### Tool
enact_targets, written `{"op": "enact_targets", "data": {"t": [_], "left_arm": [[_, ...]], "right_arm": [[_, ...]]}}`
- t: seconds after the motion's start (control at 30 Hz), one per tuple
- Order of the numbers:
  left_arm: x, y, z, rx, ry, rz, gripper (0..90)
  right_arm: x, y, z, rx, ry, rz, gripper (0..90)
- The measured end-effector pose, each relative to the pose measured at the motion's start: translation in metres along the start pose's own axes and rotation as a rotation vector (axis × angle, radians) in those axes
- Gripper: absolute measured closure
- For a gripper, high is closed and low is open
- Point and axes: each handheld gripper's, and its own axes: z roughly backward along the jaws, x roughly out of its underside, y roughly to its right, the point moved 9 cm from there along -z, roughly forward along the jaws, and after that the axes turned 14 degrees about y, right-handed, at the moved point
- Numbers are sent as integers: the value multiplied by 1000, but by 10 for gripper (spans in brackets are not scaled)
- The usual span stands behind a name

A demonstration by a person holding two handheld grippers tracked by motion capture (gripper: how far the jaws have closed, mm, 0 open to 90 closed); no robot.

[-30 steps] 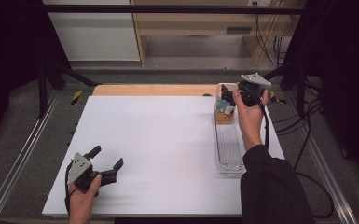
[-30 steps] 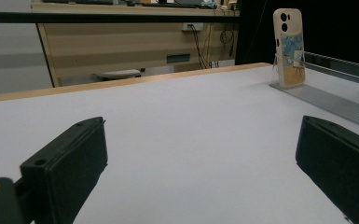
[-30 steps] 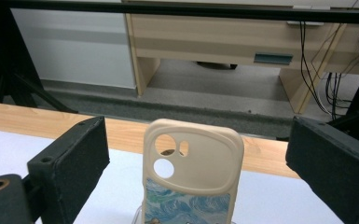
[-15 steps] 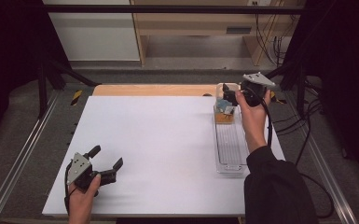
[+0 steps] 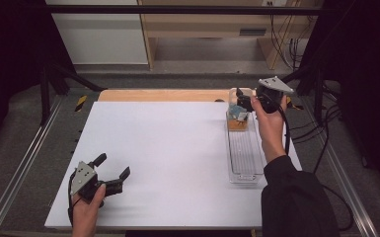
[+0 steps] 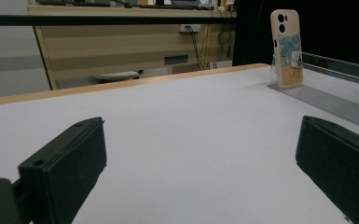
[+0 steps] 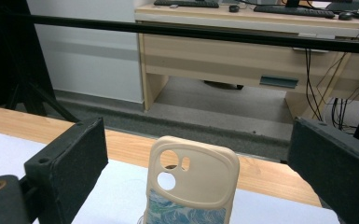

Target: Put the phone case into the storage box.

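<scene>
Two black jaws are seen rising from the bottom corners, spread wide apart. Between them, without contact, a cream phone case point(image 7: 192, 184) is stood upright, camera cutouts at top, blue-green wave print lower down. A white table surface point(image 7: 116, 196) with a wooden edge strip point(image 7: 270, 175) is seen beneath. Behind, a black bar point(image 7: 205, 32), a wooden desk point(image 7: 242, 60) and hanging cables point(image 7: 314, 88) are shown.

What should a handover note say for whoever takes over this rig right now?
Left hand-held gripper: open, idle at the table's near left.
Right hand-held gripper: open, held above the phone case, jaws either side, not touching.
Phone case: upright at the far end of the clear rack, at the table's right edge.
Done: approach to the case.
Left: probably lower, close and lift it out.
</scene>
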Motion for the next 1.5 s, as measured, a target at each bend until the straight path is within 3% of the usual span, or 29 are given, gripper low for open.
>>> {"op": "enact_targets", "data": {"t": [0.5, 0.77, 1.5], "left_arm": [[0, -9, 3, -19, 1, 1, 17], [-1, -8, 3, -6, 3, 3, 17], [-1, -12, 4, -2, 0, 1, 17]], "right_arm": [[2, -2, 8, -46, 6, -2, 52], [-5, -1, 20, -66, 28, -32, 52], [-10, 4, 42, -101, 23, -22, 39]]}}
